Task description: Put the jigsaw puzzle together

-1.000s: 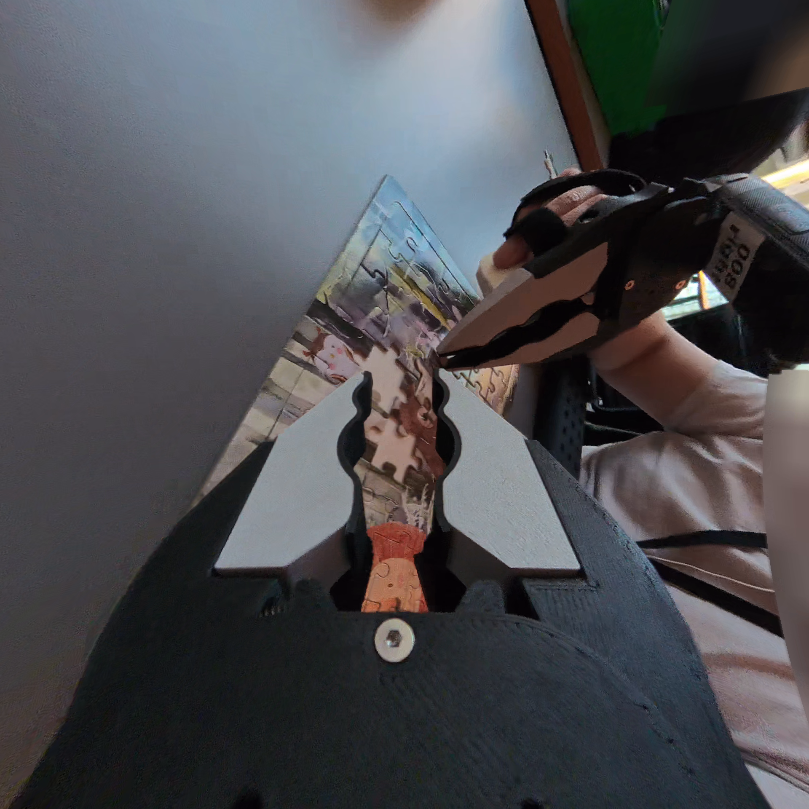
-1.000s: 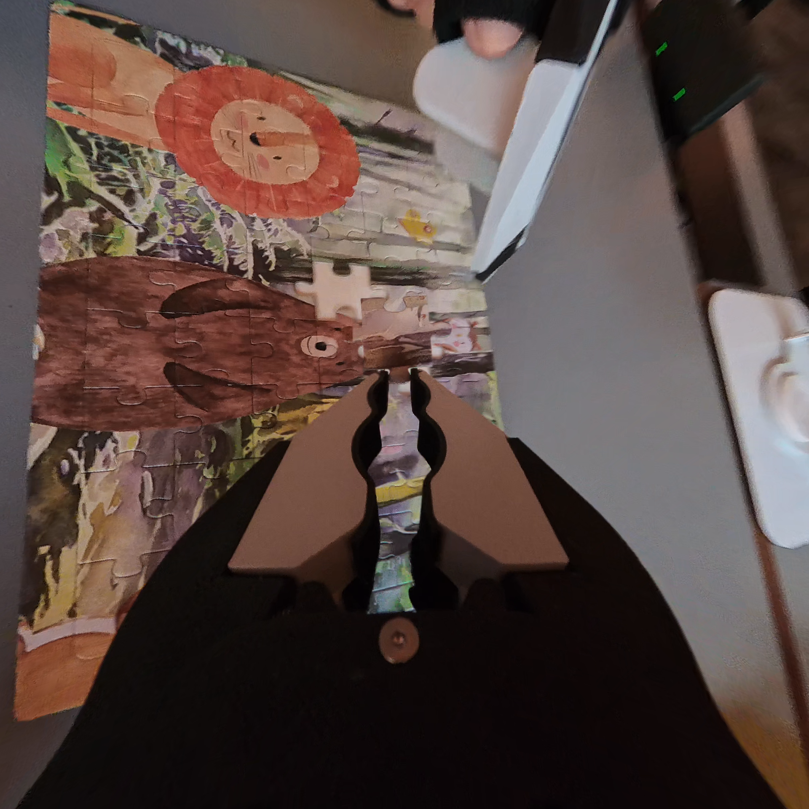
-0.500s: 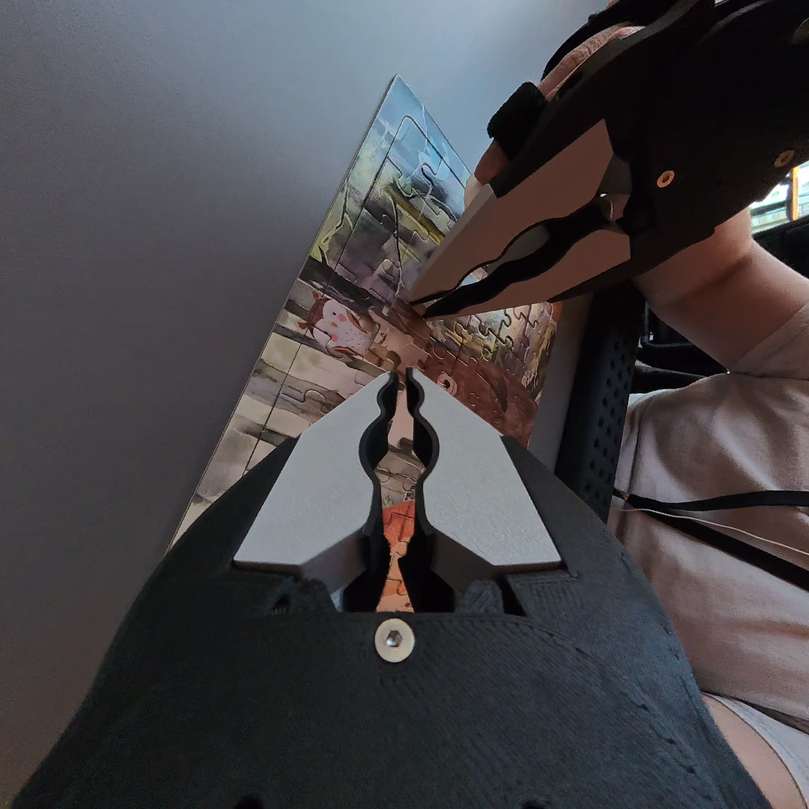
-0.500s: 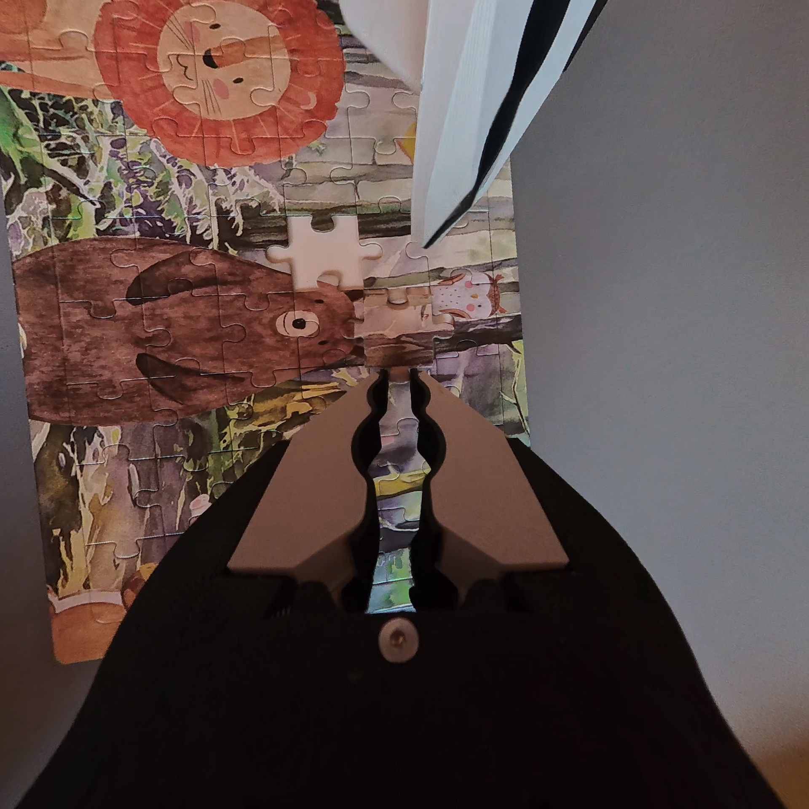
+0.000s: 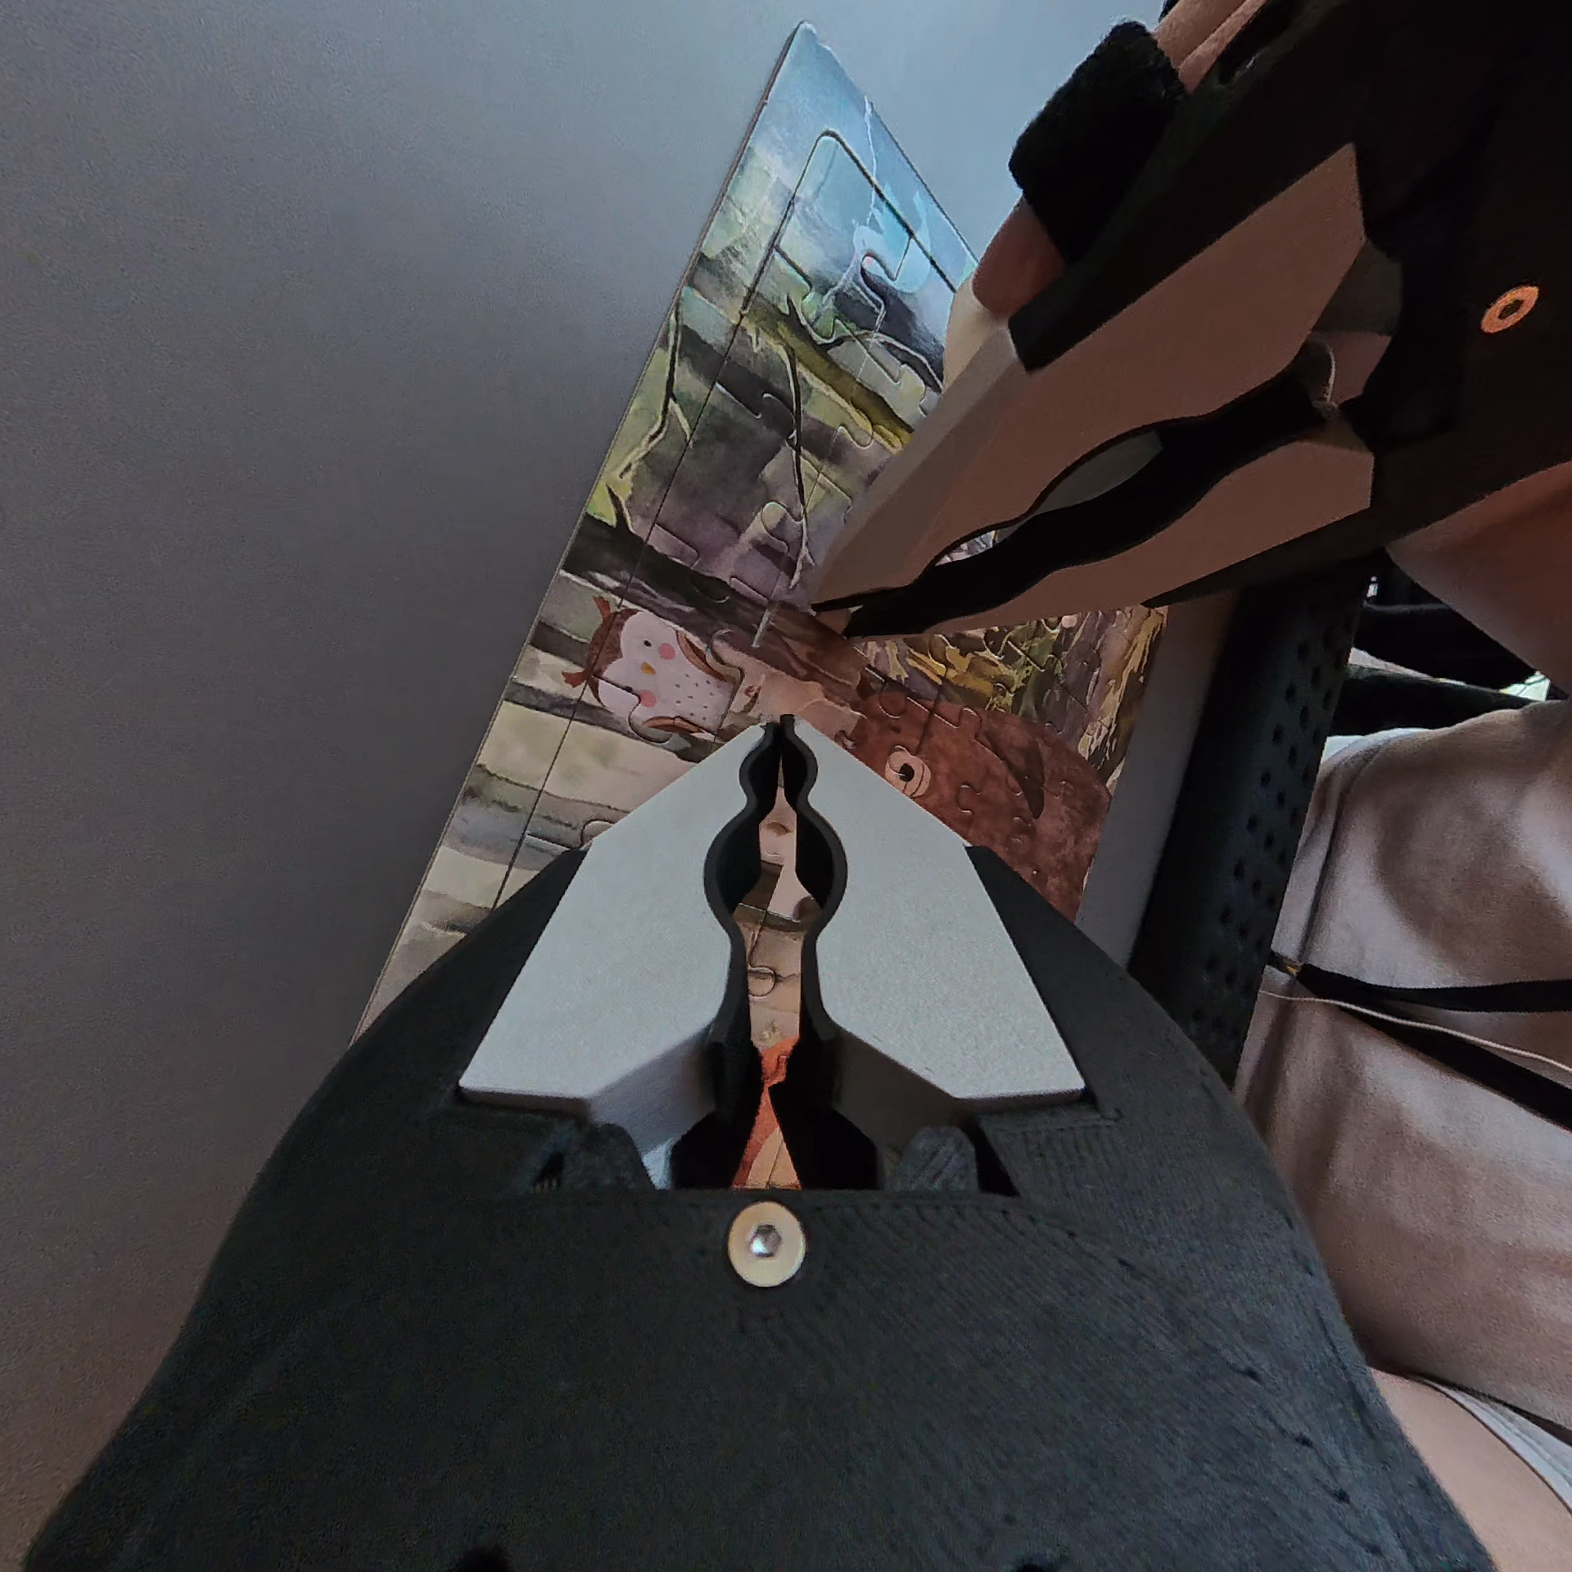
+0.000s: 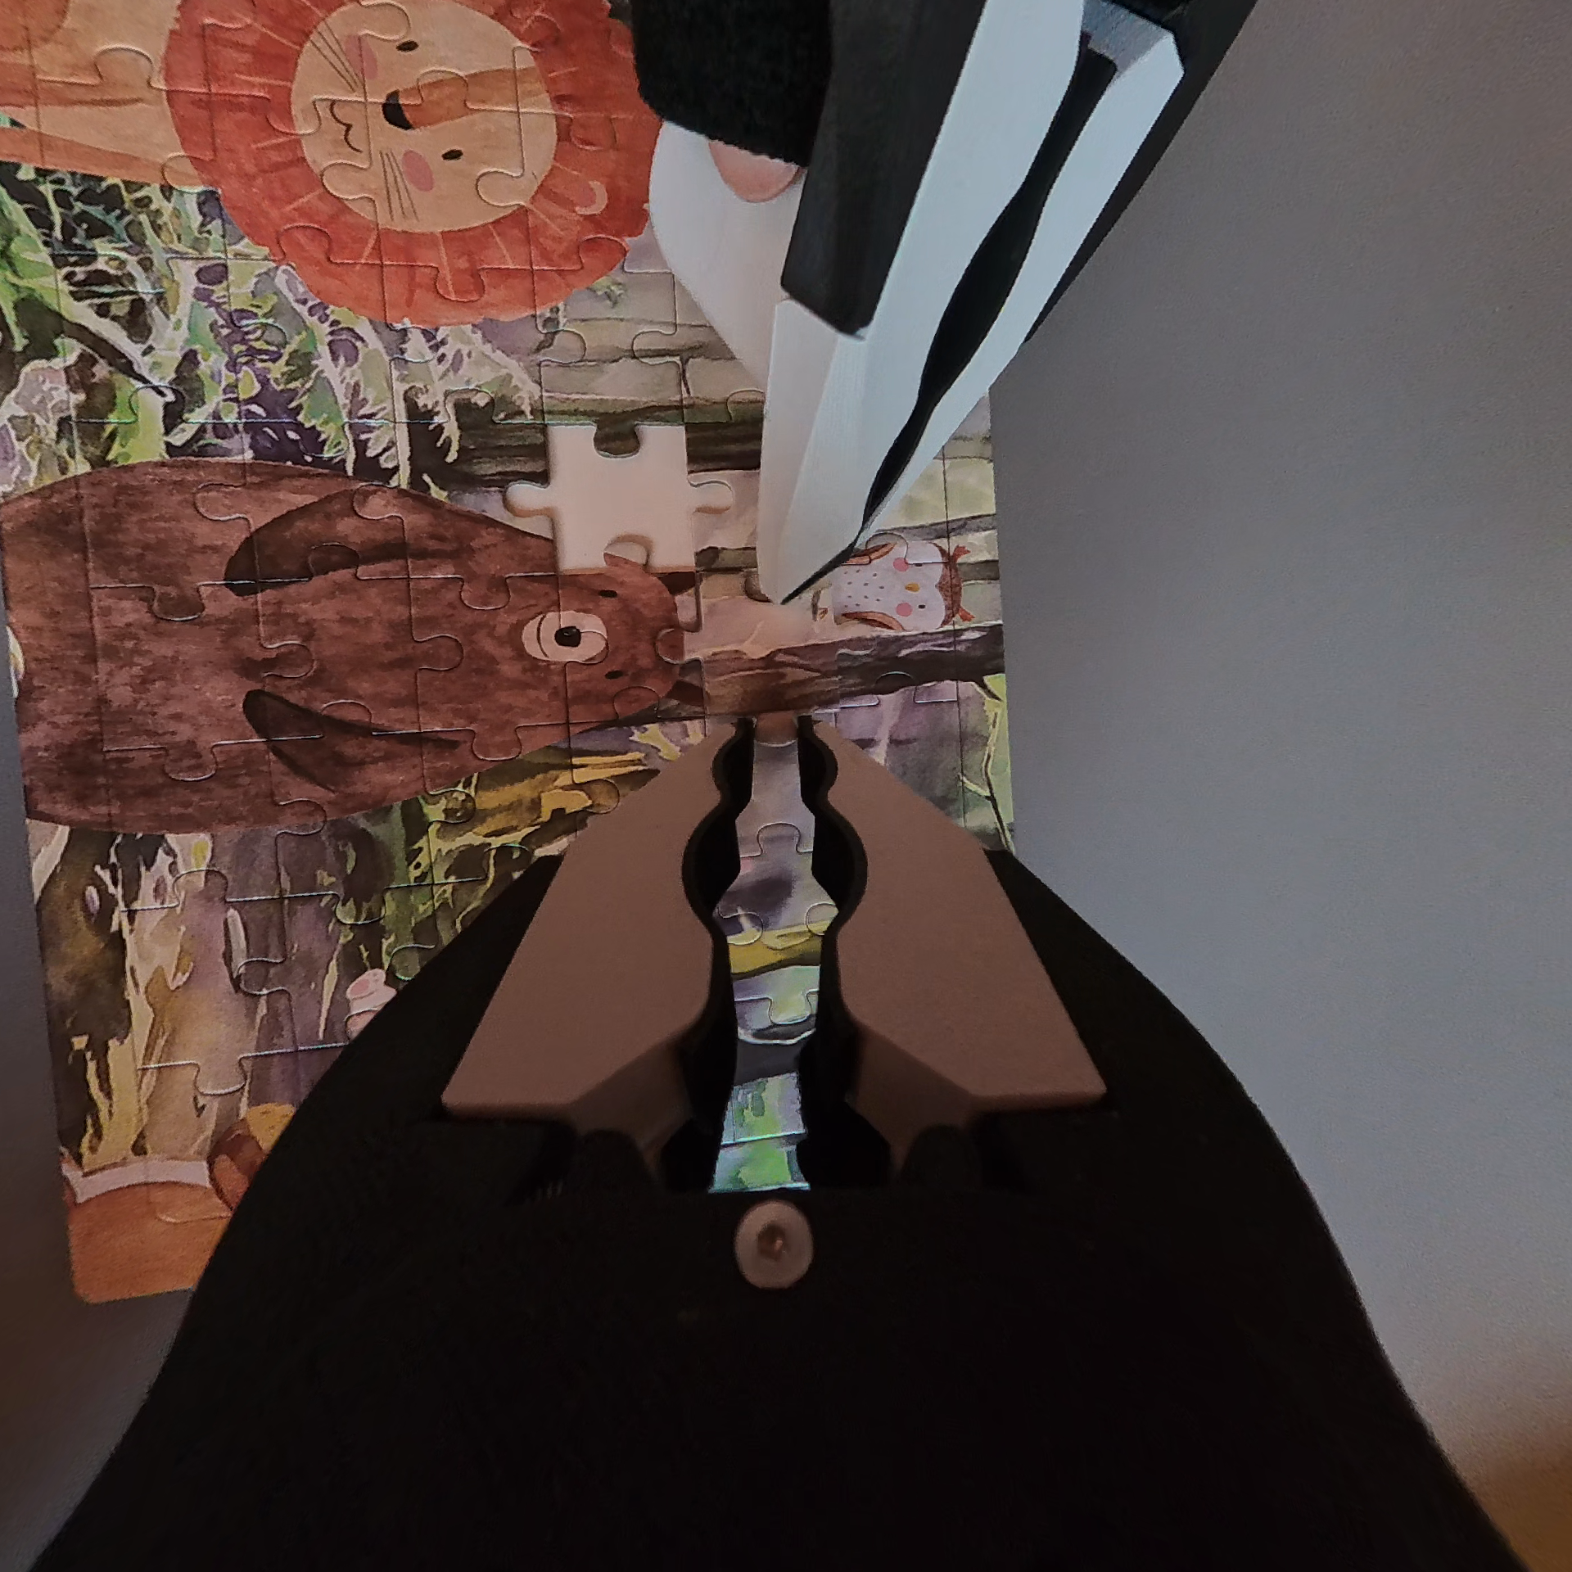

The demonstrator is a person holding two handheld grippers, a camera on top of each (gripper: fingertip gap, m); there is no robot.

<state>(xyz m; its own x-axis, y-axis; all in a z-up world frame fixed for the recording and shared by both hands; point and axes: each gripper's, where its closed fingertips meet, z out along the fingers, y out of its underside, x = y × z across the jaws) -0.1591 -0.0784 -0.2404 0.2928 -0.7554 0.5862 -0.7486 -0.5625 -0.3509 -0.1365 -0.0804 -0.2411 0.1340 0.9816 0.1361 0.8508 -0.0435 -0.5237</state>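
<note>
Lying flat on the grey tabletop (image 6: 1276, 595), the jigsaw puzzle (image 6: 340, 663) looks almost complete, with a lion, a brown animal and a small owl in its picture. One gap remains, showing as a white piece-shaped patch (image 6: 619, 504) just above the brown animal's head; I cannot tell whether that is bare backing or a piece turned face down. The left gripper (image 6: 787, 595) comes in from the far side with its jaws together, empty as far as I can see, and its tip rests on or just above the pieces beside the owl, close to the white patch. The right gripper (image 6: 776, 723) hovers low over the near part of the picture, its jaws slightly apart and holding nothing. Thin card pieces like these should be very light, fairly stiff and easily bent at the tabs, and the glossy face may be slippery. A loose piece is best pinched by its edge across the body, not by a tab, then pressed flat from above. Pushing sideways could shift the joined pieces.
</note>
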